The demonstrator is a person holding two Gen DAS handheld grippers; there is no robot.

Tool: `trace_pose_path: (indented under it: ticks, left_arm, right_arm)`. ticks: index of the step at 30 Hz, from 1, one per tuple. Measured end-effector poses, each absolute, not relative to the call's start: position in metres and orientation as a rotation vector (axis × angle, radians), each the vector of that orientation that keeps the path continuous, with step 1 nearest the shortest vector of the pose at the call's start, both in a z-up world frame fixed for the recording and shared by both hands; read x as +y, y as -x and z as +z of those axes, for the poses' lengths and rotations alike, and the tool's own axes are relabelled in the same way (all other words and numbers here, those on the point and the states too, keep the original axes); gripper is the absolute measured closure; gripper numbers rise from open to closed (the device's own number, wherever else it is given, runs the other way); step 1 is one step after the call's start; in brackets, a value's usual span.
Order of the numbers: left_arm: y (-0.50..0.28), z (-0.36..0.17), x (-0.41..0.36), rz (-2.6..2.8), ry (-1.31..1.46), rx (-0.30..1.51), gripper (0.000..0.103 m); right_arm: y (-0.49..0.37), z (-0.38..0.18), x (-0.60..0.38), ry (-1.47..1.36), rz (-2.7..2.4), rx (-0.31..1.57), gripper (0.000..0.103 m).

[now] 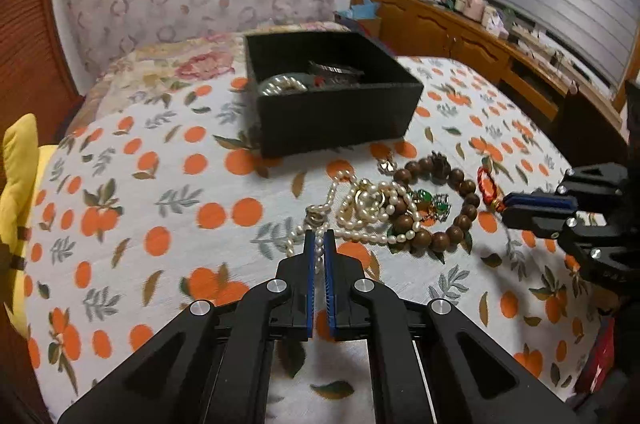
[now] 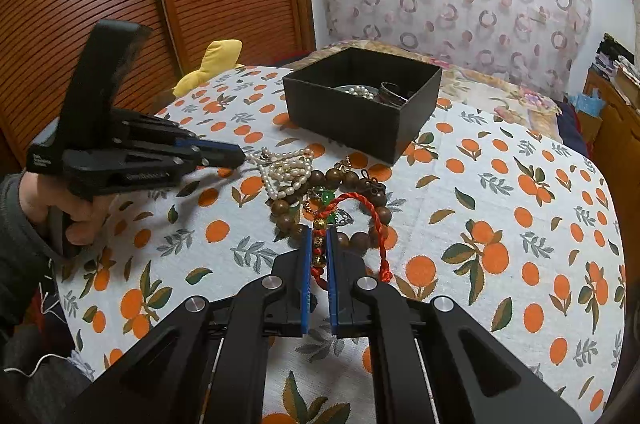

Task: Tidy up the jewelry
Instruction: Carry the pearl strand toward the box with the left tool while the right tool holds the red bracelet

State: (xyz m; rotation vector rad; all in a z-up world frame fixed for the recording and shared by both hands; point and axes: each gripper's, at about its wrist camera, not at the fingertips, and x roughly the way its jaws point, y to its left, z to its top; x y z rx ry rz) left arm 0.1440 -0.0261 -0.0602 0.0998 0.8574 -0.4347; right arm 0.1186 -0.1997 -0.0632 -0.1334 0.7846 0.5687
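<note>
On the orange-print bedspread [image 1: 140,183], before the open black square box [image 1: 336,119] that already holds some pieces, lies the tangled jewelry heap. The left gripper [image 1: 319,244] is clenched on the white pearl necklace [image 1: 368,207]; the right gripper [image 2: 319,244] is clenched on the red braided cord bracelet with gold beads [image 2: 362,220]. Both strands run through the brown wooden bead bracelet [image 1: 440,207], so pulling them apart may drag the whole heap or strain a string. The green pendant [image 2: 326,199] is half buried, and the box's contents are barely visible.
</note>
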Motion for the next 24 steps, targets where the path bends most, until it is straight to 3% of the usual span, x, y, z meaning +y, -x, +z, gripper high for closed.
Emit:
trace_pose_path:
  ticks: [24]
  left_arm:
    - [-0.125,0.049,-0.027,-0.440,-0.052,0.612,0.100]
  right_arm:
    - [-0.124,-0.020,-0.186,0.154,0.578,0.702,0.095]
